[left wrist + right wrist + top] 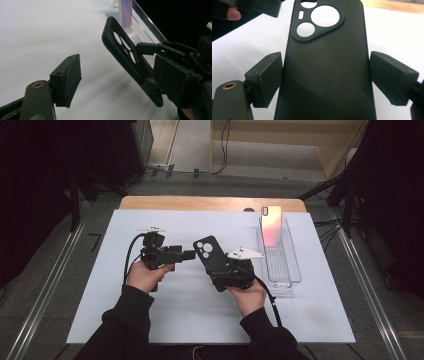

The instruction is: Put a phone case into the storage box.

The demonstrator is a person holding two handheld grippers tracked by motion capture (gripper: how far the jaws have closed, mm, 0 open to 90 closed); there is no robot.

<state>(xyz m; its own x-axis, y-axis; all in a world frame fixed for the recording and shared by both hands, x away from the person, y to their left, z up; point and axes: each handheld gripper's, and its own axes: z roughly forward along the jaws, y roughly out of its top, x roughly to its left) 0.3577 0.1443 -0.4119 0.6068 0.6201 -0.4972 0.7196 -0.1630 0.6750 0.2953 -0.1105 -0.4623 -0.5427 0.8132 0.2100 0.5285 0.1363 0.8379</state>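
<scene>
While the right gripper [218, 270] pinches a black phone case [211, 255] by its long edges, both pads tight against it, the case stands tilted above the white mat [150, 315], camera cut-outs uppermost. No brand or lettering readable on the case. Left gripper [190, 254]: jaws spread, holding nothing, tips just beside the case's upper edge. Clear tray [295, 272] lies just right of the case, a pink phone [271, 226] upright at its far end.

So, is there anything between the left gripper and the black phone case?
Nothing visible. The left gripper points at the black rubbery phone case held by the right gripper, with just bare white table beneath the gap.
</scene>
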